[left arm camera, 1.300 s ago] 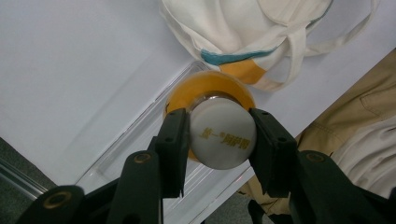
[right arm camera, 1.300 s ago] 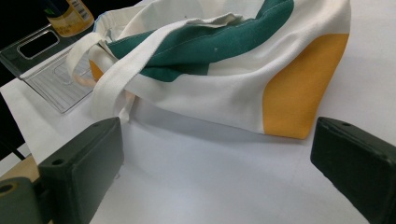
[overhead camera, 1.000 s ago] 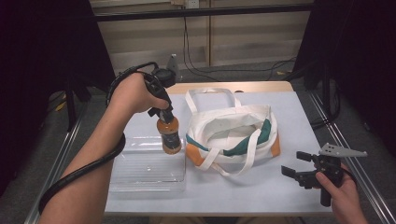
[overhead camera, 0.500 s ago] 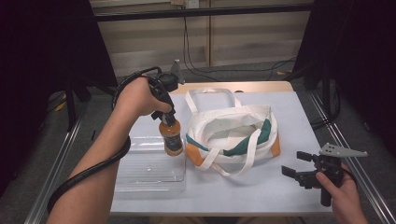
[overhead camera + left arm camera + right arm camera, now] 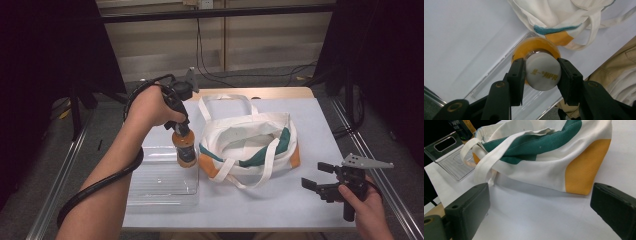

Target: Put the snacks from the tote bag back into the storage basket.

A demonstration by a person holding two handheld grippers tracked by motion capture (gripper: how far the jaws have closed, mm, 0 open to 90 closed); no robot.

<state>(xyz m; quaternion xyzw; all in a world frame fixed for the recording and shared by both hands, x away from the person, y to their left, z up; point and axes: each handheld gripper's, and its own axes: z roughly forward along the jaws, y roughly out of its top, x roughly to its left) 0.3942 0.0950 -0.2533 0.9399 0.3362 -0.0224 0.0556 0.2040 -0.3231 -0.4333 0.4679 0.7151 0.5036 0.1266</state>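
An orange bottle (image 5: 186, 152) with a white cap (image 5: 542, 72) stays upright over the right end of a clear plastic tray (image 5: 160, 182). My left gripper (image 5: 180, 127) points down and is shut on the cap, one jaw on each side (image 5: 541, 73). Whether the bottle's base touches the tray I cannot tell. Just right of the bottle, a white tote bag (image 5: 250, 142) with green and orange patches lies open on the table. My right gripper (image 5: 320, 182) rests near the table's front right corner, open, its jaws facing the bag (image 5: 544, 157) with nothing between them (image 5: 541, 212).
The bag's long handles (image 5: 220, 102) trail toward the back of the white table (image 5: 320, 115). The tray (image 5: 451, 157) lies beyond the bag in the right gripper view. Metal rails (image 5: 60, 170) run along both table sides, and cables lie on the floor behind.
The left hand has drifted slightly right with the bottle still gripped by its cap. The right gripper has stayed in place.
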